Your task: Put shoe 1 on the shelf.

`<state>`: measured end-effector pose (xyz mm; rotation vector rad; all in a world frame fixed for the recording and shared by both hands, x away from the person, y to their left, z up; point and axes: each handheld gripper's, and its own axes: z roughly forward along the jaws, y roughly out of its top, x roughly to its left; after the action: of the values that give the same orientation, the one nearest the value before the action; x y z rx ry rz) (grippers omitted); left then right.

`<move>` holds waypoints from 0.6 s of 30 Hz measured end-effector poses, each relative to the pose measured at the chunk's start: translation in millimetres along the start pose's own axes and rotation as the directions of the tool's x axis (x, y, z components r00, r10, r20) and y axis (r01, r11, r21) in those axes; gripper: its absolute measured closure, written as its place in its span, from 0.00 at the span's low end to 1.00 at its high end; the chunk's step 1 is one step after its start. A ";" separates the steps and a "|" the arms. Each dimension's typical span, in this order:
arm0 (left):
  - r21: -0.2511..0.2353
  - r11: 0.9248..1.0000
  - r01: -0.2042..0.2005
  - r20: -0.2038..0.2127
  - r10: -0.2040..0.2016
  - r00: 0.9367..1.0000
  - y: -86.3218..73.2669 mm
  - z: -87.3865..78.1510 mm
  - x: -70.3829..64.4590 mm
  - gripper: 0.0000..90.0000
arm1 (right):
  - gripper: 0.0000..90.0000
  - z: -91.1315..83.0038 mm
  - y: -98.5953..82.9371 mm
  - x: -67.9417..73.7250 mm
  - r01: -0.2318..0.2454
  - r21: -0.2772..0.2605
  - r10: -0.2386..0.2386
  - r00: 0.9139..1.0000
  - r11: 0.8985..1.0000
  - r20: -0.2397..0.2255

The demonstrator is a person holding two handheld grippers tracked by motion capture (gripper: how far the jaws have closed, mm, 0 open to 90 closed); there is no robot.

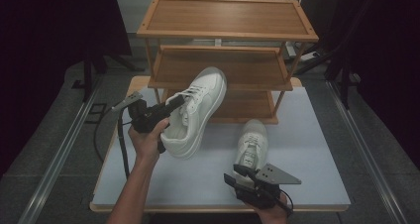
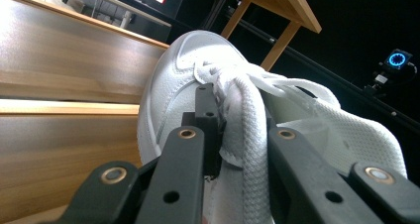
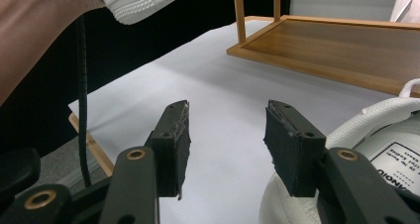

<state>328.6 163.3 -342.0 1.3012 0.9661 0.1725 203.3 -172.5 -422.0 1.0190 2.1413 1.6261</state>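
White shoe [image 1: 198, 110] in left jaws

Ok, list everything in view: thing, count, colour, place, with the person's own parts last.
lifted shoe: one, white, held off the table in front of the rack's middle shelf
resting shoe: one, white, on the table by the right gripper
rack: one, brown wood, three shelves, at the table's far end
table: one, pale top with wooden rim
left gripper: one, black, shut on the lifted shoe at its laces
right gripper: one, black, open, beside the resting shoe's heel
left hand: one, gripping the left gripper
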 end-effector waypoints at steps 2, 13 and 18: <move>-0.002 1.000 0.002 -0.001 -0.002 1.000 1.5 1.1 0.4 0.92 | 0.58 0.1 -0.1 0.0 0.001 0.001 -0.001 1.000 1.000 0.000; -0.020 1.000 0.006 -0.028 -0.007 1.000 16.3 12.1 1.0 0.92 | 0.57 0.9 -0.9 -0.9 -0.003 0.004 0.003 1.000 1.000 0.002; -0.034 0.999 0.013 -0.057 -0.015 0.998 24.0 20.7 3.5 0.92 | 0.57 0.6 -1.0 -1.9 -0.006 0.008 0.006 1.000 1.000 -0.002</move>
<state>354.4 157.9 -324.0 1.2638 1.0170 0.2152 204.6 -173.5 -423.6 1.0280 2.1491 1.6236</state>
